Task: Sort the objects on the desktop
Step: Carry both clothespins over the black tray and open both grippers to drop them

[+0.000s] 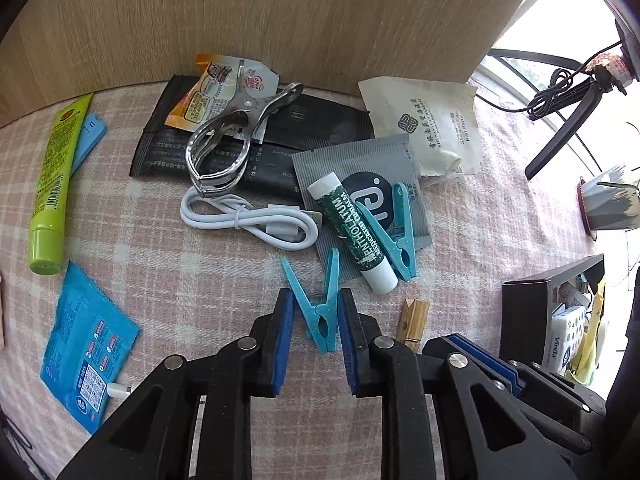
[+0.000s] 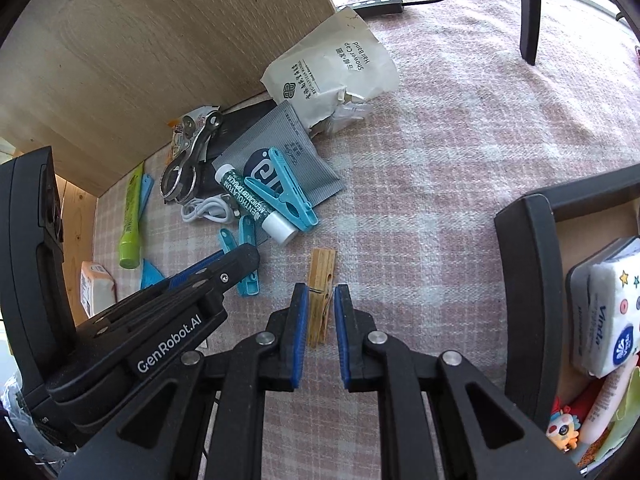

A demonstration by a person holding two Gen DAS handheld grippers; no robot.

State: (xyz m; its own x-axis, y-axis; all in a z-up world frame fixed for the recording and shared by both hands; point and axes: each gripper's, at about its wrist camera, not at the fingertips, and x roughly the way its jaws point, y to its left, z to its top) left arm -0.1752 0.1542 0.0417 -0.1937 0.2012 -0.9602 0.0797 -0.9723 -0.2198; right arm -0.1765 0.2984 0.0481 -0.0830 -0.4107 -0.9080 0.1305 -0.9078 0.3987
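Observation:
My left gripper [image 1: 317,305] points down at the pink checked cloth [image 1: 200,280], its blue pads pressed on both legs of a blue clothespin [image 1: 323,330]. My right gripper [image 2: 321,300] is shut on a wooden clothespin [image 2: 322,268], which stands between its pads. The left wrist view shows that wooden clothespin [image 1: 412,322] just right of the left fingers. A second blue clothespin [image 1: 394,232] lies on a grey sachet [image 1: 360,168] beside a green lip balm stick [image 1: 354,236].
Around the pile lie a coiled white cable [image 1: 248,220], a metal clamp [image 1: 224,144], black packets [image 1: 320,124], a white packet [image 1: 432,128], a green tube [image 1: 50,184] and a blue sachet [image 1: 86,356]. A black box [image 2: 528,280] with a tissue pack [image 2: 604,312] stands at the right. A wooden panel [image 1: 280,20] closes the back.

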